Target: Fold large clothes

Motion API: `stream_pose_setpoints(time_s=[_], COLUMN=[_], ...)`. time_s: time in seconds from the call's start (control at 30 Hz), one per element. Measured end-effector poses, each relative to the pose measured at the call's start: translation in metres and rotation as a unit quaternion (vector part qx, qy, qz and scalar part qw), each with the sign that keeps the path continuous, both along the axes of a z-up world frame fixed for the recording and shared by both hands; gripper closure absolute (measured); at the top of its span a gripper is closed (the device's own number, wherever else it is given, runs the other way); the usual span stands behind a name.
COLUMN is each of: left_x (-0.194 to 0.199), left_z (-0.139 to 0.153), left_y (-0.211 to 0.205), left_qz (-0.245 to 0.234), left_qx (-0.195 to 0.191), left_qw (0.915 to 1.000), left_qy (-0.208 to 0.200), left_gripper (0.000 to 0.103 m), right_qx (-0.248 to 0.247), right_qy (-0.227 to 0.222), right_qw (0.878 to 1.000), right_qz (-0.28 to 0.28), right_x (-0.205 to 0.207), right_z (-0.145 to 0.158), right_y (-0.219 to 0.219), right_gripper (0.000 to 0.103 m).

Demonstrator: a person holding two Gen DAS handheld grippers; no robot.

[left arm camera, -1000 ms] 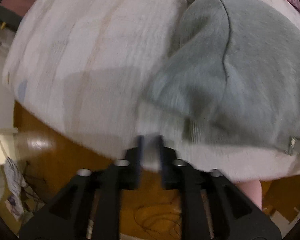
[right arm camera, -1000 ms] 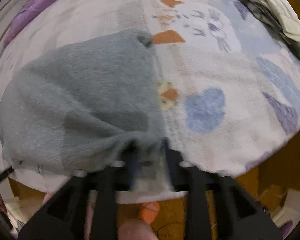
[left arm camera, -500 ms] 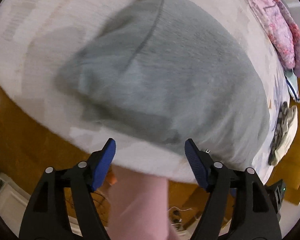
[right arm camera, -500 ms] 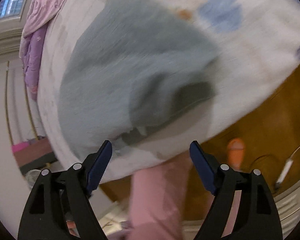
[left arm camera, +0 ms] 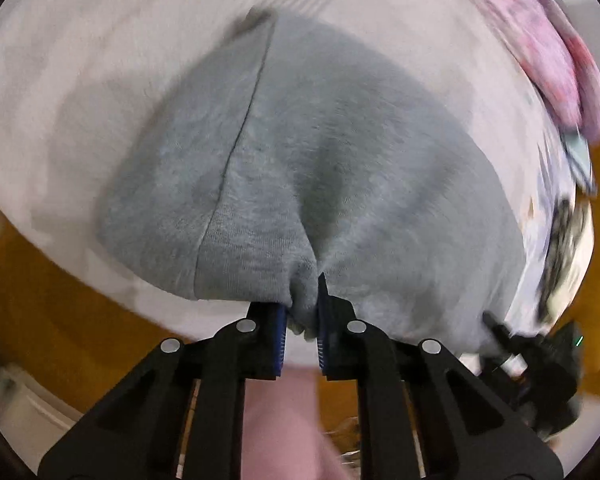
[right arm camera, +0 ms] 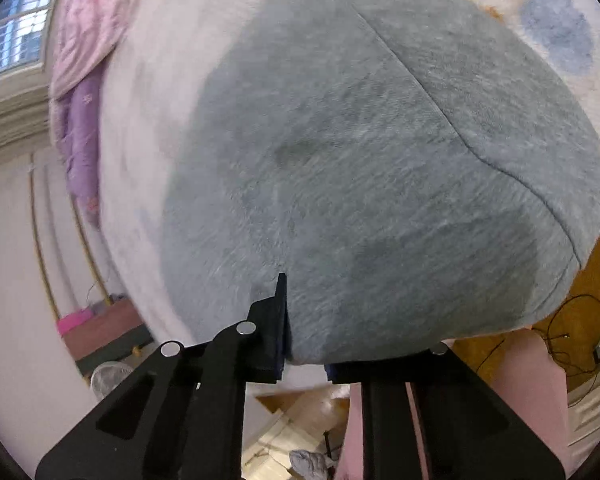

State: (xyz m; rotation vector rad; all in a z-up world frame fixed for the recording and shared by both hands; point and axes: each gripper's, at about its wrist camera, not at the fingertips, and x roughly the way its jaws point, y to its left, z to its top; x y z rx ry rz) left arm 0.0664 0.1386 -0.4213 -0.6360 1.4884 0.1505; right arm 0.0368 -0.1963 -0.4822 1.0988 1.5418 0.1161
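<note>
A grey sweatshirt [left arm camera: 340, 168] lies spread on a pale printed blanket [left arm camera: 100, 60] that covers a bed. My left gripper [left arm camera: 302, 312] is closing, and its blue pads pinch a bunched fold of the sweatshirt's near hem. In the right wrist view the same grey sweatshirt [right arm camera: 380, 168] fills the frame. My right gripper [right arm camera: 304, 320] is closing on its near edge. One finger [right arm camera: 272, 320] shows, and the other is hidden under the cloth. The right gripper also shows in the left wrist view [left arm camera: 532, 356], further along the same hem.
A pink and purple quilt [right arm camera: 84, 60] lies at the bed's far side. Dark patterned clothes [left arm camera: 560, 248] sit near the bed's right end. The person's pink trouser leg [right arm camera: 532, 380] stands close to the bed edge on the wooden floor [left arm camera: 40, 300]. Cables [right arm camera: 572, 320] trail there.
Half a second ago both grippers hung open over the sweatshirt's near hem. Now each has come down and shut on that hem, and the cloth bunches at the left pads.
</note>
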Motion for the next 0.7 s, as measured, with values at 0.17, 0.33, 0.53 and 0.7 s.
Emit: stream_pose_setpoints(time_s=[0.17, 0.33, 0.53, 0.7], left_x=[-0.019, -0.024, -0.010, 0.000], left_z=[-0.007, -0.055, -0.023, 0.011], left_y=[-0.012, -0.034, -0.049, -0.044], left_qz=[-0.006, -0.054, -0.128, -0.157], left_qx=[0.004, 0.061, 0.143, 0.188], left_qw=[0.9988, 0.9919, 0.9776, 0.9674], left_qy=[0.048, 0.098, 0.087, 0.063], left_gripper=[0.091, 0.081, 0.029, 0.029], right_qx=[-0.045, -0.088, -0.126, -0.209], right_qy=[0.025, 0.053, 0.059, 0.042], right_qw=[0.998, 0.992, 0.979, 0.956], right_qz=[0.041, 0.067, 0.147, 0.203], right_x=[-0.028, -0.025, -0.014, -0.012], right_z=[-0.003, -0.046, -0.014, 0.023], right_y=[0.001, 0.005, 0.009, -0.010], right_gripper=[0.091, 0.066, 0.028, 0.024])
